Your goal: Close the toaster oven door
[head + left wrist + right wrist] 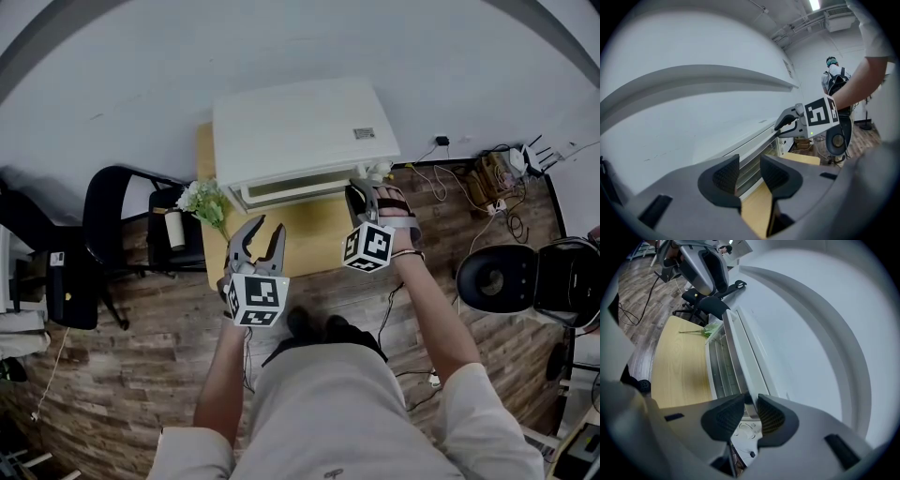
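A white toaster oven stands on a small wooden table. Its glass door stands upright at the front, close against the body; I cannot tell if a gap is left. My right gripper is at the door's right end. In the right gripper view its jaws are shut on the white handle bar along the door's top edge. My left gripper hovers over the table's front left, apart from the oven, open with nothing between its fingers.
White flowers in a vase stand at the table's left edge. A black chair is left of the table, another black seat to the right. Cables lie on the wooden floor. A person stands far off.
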`<state>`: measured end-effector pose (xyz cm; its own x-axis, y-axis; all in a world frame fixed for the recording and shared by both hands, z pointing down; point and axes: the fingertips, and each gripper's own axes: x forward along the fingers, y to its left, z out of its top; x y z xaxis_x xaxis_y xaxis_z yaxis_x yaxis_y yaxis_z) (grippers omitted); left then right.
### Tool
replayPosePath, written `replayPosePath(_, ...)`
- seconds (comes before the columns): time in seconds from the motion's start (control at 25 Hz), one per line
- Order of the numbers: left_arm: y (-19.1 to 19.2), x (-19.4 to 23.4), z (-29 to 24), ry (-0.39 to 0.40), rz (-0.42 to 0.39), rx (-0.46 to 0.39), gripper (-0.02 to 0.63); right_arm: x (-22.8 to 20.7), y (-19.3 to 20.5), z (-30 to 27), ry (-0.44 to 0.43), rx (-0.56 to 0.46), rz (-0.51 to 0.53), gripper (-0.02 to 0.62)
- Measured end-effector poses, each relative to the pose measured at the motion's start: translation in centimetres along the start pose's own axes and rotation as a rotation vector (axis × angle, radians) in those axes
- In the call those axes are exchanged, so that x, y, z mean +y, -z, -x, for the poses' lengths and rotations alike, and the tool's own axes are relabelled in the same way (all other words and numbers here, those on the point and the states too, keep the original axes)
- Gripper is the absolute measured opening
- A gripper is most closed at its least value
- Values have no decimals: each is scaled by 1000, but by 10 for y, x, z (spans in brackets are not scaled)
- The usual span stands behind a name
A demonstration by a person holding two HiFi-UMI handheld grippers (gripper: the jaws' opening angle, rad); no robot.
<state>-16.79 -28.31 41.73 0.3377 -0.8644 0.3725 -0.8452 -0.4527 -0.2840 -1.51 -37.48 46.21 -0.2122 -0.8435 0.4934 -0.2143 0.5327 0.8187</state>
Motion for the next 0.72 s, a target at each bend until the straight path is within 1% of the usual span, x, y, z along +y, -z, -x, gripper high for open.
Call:
replayPosePath(0.56, -2, 6, -5, 1, 7, -15, 138, -1, 1, -4, -46, 18, 1, 92)
replayPosePath(0.72, -1, 8, 0, 1, 6, -16, 138, -1, 0, -4, -40, 19, -7, 93)
